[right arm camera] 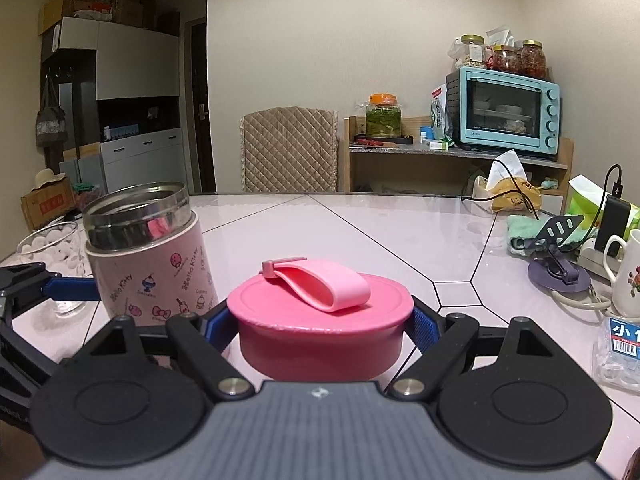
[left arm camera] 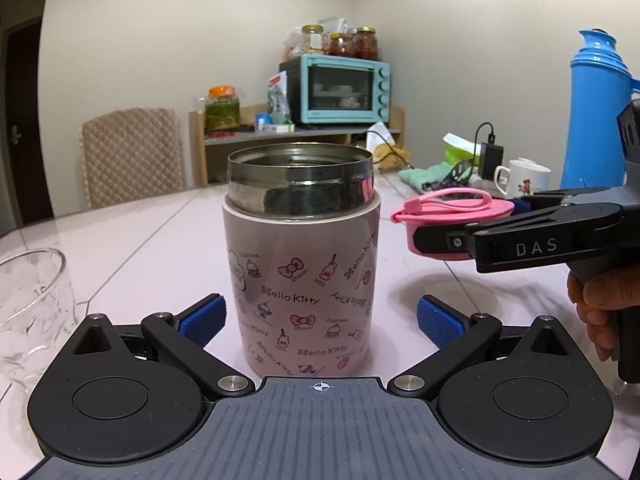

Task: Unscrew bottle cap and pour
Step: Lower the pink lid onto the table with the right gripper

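Clamping pink cap, right claw, left claw spread (untouching) around bottle

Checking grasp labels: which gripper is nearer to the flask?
Left. The left gripper is open, its pads on either side of the flask without touching it. The right gripper is off to the flask's right, holding the pink cap above the table.
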`<state>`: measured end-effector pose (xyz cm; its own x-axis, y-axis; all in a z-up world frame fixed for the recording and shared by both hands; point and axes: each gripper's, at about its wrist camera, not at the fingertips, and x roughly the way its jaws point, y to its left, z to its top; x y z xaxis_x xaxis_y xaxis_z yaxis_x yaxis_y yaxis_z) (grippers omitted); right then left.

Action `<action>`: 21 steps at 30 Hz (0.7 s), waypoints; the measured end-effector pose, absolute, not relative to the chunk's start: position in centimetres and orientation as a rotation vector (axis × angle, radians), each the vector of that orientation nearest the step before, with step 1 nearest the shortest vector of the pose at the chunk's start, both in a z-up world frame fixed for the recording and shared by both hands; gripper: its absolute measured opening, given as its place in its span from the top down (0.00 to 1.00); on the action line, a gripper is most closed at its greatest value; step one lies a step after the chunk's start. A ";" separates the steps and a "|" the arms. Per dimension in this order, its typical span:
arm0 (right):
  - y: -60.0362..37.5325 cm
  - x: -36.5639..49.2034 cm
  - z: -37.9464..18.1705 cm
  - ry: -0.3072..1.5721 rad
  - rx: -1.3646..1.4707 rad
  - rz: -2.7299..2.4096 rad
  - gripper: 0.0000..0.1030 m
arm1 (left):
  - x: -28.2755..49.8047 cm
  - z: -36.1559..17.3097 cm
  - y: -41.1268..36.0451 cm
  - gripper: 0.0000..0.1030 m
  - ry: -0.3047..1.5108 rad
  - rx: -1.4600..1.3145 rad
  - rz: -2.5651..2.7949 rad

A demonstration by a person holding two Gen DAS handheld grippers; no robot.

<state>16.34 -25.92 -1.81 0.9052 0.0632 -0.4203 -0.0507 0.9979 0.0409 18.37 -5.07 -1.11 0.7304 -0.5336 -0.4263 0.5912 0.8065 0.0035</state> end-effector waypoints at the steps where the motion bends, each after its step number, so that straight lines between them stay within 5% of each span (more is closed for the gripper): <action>1: -25.9 16.4 -1.8 0.439 0.028 0.059 0.16 | 18.4 -1.1 -5.1 0.00 0.424 0.145 -0.619; 21: -25.7 17.4 -3.1 0.513 0.006 0.058 0.16 | 18.4 -1.2 -4.9 0.00 0.433 0.138 -0.618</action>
<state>17.37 -25.71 -3.06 0.8698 0.0569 -0.4900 -0.0537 0.9983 0.0207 18.45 -4.88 -1.23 0.7293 -0.5304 -0.4322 0.5872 0.8095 -0.0025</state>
